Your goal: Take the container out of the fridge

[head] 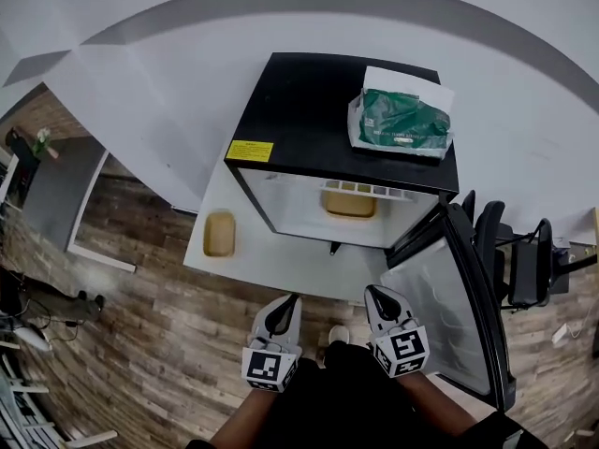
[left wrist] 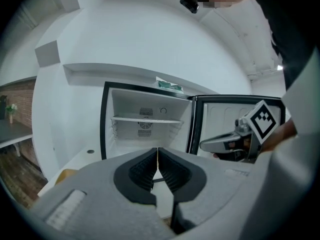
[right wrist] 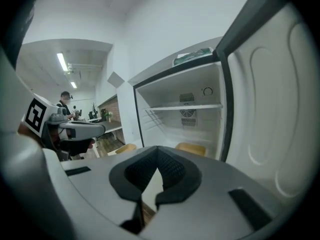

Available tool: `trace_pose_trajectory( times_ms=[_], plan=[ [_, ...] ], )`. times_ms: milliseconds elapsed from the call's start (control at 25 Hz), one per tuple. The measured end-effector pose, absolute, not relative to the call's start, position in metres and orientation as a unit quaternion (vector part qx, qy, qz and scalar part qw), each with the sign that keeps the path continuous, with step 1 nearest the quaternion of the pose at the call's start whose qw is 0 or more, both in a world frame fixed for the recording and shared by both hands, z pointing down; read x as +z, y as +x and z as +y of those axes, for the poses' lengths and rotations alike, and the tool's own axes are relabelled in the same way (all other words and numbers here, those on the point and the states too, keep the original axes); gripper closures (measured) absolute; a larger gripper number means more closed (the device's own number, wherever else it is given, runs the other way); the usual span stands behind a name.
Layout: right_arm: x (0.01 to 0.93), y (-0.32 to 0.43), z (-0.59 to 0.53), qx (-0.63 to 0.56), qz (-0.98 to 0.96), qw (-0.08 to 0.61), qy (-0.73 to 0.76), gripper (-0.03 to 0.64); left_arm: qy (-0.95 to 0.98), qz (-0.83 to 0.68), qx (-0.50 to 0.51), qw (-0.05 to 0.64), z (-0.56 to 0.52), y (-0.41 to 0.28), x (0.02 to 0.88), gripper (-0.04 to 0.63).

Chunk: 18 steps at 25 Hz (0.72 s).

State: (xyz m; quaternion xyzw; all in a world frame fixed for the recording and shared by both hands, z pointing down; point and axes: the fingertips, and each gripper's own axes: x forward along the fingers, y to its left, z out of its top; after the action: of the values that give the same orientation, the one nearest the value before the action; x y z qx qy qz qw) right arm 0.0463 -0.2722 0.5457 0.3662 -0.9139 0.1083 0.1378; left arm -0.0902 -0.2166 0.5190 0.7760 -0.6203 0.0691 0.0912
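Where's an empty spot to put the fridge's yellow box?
The white platform is bare in front of the fridge, between the other yellow container and the open door. The fridge top's left half is bare; the green bag crowds its right.

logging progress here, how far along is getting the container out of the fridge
Done: the fridge door stands open. In hand: nothing; the left gripper and right gripper sit before the fridge, jaws together and empty. Left: a yellow container lies inside the fridge, to be gripped and lifted out. A second container already sits outside, left of it.
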Motion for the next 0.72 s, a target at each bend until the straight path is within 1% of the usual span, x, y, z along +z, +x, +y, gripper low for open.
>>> trace_pose_trajectory(
  times_ms=[400, 720],
  plan=[
    [0.552, 0.054, -0.271, 0.142, -0.897, 0.131, 0.397, 0.617, 0.82, -0.55, 0.077, 0.141, -0.249, -0.066, 0.547, 0.577],
    [0.541, 0.055, -0.284, 0.141, -0.882, 0.126, 0.432, 0.617, 0.854, -0.492, 0.123, 0.119, -0.288, -0.06, 0.561, 0.575]
  ],
)
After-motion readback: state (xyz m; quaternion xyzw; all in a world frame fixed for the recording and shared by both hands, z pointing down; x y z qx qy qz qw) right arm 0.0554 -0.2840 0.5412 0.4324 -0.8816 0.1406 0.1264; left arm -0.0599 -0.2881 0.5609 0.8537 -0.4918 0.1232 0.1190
